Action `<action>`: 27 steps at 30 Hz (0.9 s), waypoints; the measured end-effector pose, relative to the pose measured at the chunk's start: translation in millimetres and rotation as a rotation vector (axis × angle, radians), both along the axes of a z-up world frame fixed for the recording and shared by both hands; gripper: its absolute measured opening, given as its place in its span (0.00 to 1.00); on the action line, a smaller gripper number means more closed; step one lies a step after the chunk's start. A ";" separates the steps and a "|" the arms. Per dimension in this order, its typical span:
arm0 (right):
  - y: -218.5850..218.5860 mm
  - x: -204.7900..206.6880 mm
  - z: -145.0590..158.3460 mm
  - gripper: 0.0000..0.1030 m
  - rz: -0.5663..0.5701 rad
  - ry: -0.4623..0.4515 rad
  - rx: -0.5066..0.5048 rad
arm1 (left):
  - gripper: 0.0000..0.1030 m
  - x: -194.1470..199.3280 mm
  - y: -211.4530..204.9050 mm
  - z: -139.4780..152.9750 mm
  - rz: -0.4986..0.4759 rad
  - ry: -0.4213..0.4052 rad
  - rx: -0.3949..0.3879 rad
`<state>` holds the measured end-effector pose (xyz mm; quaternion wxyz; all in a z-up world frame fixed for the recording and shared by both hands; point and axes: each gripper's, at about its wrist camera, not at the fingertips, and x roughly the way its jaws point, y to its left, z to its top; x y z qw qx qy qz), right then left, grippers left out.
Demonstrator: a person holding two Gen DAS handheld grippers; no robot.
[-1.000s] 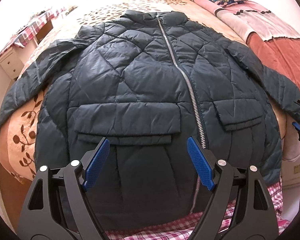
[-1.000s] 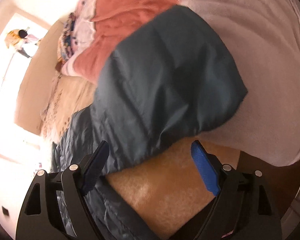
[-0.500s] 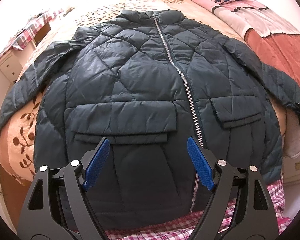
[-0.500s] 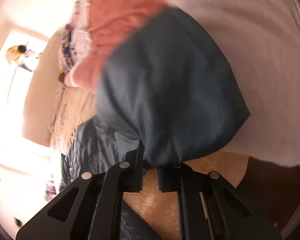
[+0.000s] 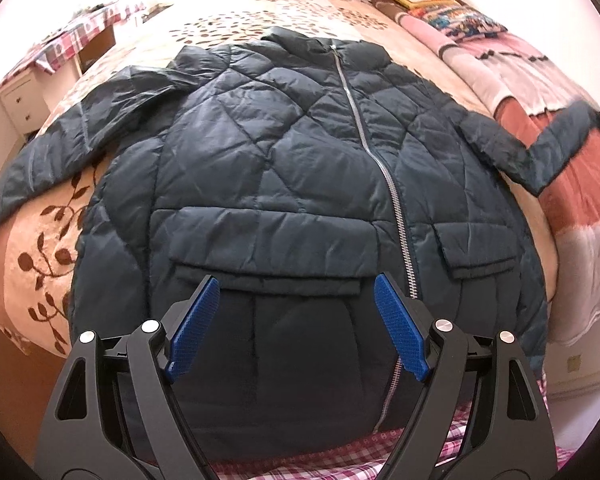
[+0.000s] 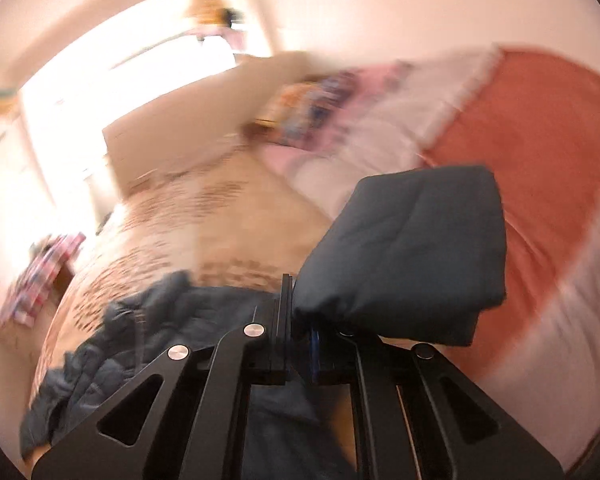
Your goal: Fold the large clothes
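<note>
- Jacket (image 5: 260, 168): dark teal, quilted, zipped, lying face up on the bed (image 5: 48, 240), collar toward the headboard end, hem at the near edge over a pink checked cloth (image 5: 380, 446).
- Zipper (image 5: 384, 176): silver, running from collar to hem, closed.
- Pockets: two flapped pockets on the lower front, one on each side of the zipper.
- Sleeve on the picture's left (image 5: 60, 148): spread out flat on the leaf-patterned cover.
- Sleeve on the picture's right (image 6: 412, 252): its cuff end lifted clear of the bed, above the pink and rust-red blanket (image 5: 580, 168).
- Left gripper (image 5: 296, 324): over the lower front of the jacket, blue pads (image 5: 194, 326) wide apart, nothing between them.
- Right gripper (image 6: 296, 320): jaws have just been closing and now clench the cuff edge of the raised sleeve; view blurred.
- Nightstand (image 5: 18, 100): white, beside the bed at far left.
</note>
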<state>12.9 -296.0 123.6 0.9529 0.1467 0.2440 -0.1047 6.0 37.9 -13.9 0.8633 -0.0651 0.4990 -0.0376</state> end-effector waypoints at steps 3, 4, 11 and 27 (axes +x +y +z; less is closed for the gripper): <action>61.8 31.4 17.7 0.08 0.142 -0.028 -0.078 | 0.77 -0.9 12.3 0.5 0.025 -0.010 -0.023; 79.6 38.5 19.9 0.08 0.180 -0.032 -0.096 | 0.77 -1.2 16.8 0.2 0.033 -0.012 -0.029; 240.4 100.6 -2.8 0.07 0.481 0.006 -0.157 | 0.77 -4.8 55.7 -2.7 0.111 -0.029 -0.069; 356.4 132.9 -147.9 0.67 0.682 0.461 -0.158 | 0.77 -4.3 114.7 -22.4 0.210 -0.008 -0.133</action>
